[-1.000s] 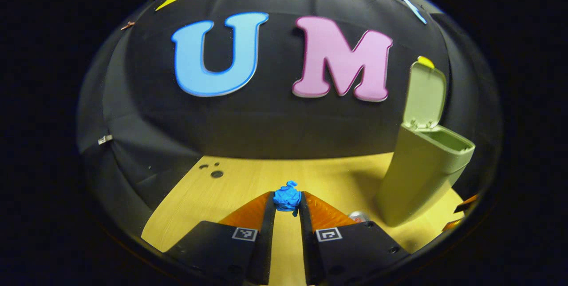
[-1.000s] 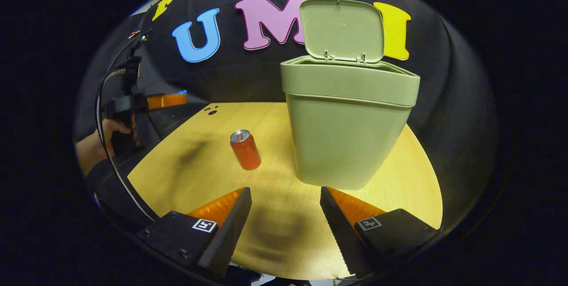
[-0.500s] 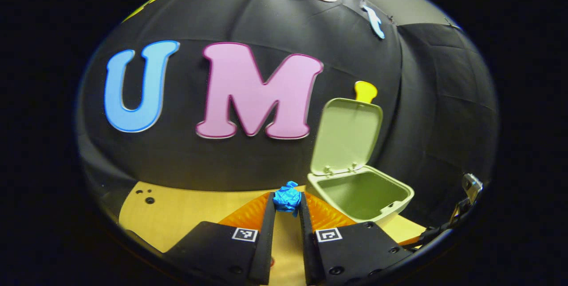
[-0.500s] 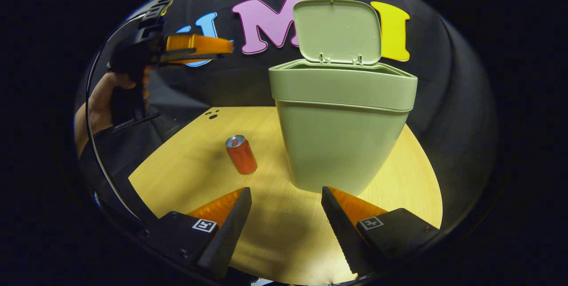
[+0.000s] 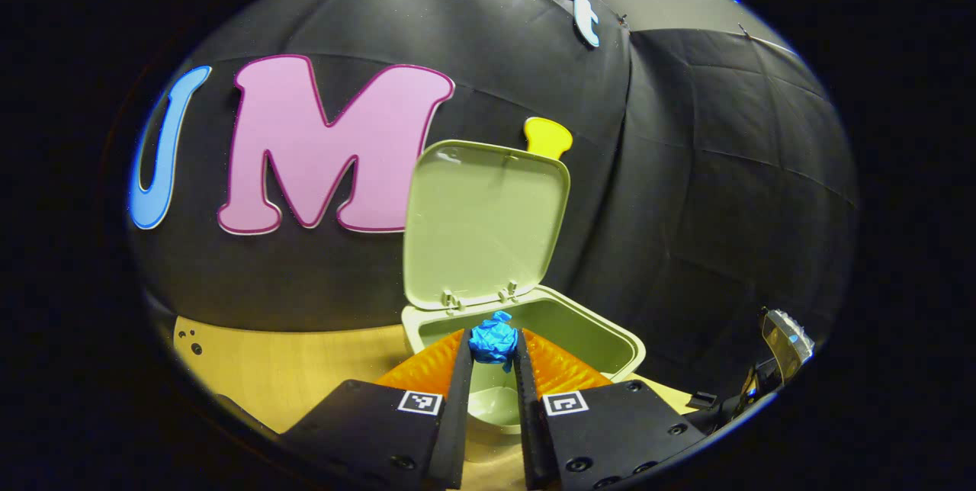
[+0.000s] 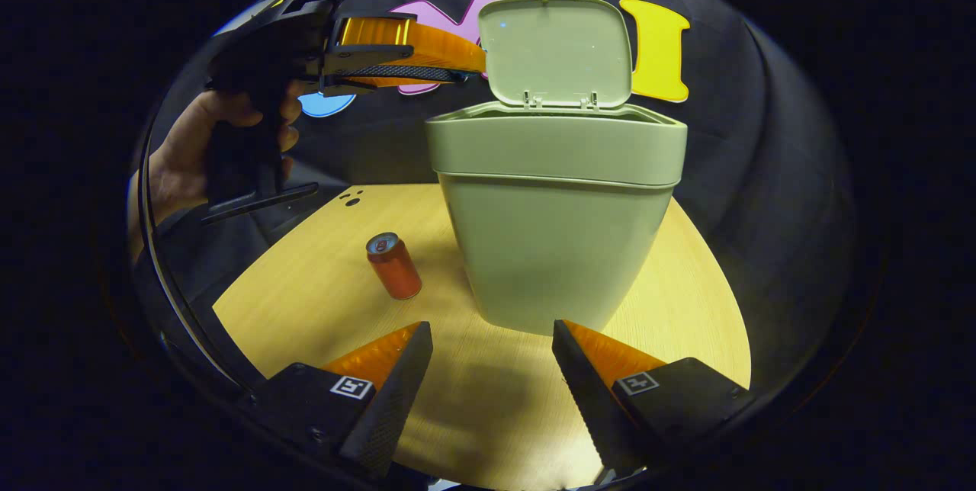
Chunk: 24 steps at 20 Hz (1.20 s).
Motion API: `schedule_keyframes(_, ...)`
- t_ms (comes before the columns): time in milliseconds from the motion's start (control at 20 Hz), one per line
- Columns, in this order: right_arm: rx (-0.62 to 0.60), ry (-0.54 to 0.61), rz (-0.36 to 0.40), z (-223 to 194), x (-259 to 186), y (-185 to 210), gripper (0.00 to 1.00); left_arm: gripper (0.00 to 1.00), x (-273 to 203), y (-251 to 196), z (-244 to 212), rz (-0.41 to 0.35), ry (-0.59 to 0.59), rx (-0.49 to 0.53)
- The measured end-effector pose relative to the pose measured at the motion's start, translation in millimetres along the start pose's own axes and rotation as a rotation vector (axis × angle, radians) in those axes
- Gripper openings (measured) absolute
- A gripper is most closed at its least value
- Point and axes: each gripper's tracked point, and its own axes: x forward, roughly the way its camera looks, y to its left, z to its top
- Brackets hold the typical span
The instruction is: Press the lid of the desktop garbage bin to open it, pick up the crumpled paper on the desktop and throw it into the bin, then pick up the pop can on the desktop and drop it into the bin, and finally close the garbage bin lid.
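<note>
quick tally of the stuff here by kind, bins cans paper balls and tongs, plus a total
garbage bin, lid up: 1
pop can, upright on the table: 1
crumpled paper, pinched in the left tongs above the bin's opening: 1
tongs, counting the open right tongs: 2
total: 5

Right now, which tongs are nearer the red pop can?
Right. The right tongs hang open low over the table just short of the red pop can; the left tongs are up beside the bin lid.

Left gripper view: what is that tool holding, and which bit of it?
The left tool pinches the blue crumpled paper by its two sides, over the open bin.
</note>
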Motion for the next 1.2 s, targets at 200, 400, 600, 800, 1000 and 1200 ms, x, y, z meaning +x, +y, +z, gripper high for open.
schedule_keyframes(200, 0.002, 0.009, -0.006, -3, 0, -4, 1.00, 0.36, 10, -5, -7, -0.009, 0.020, -0.007)
schedule_keyframes(400, -0.002, 0.018, 0.001, -6, 0, 0, 1.00, 0.72, 14, 2, -5, 0.025, 0.015, 0.019)
schedule_keyframes(600, -0.006, 0.026, 0.009, -7, 2, 5, 1.00, 0.95, -7, 18, 3, 0.063, -0.053, -0.035)
schedule_keyframes(800, -0.007, 0.042, 0.016, -11, 5, 12, 0.99, 0.96, -49, 69, 2, 0.199, -0.094, -0.064)
schedule_keyframes(1000, -0.019, 0.080, 0.021, -19, 10, 26, 1.00, 0.96, -112, 132, -30, 0.374, -0.076, -0.089)
schedule_keyframes(1200, -0.054, 0.106, 0.070, -23, 18, 61, 1.00, 0.96, -187, 168, -77, 0.481, -0.019, -0.215)
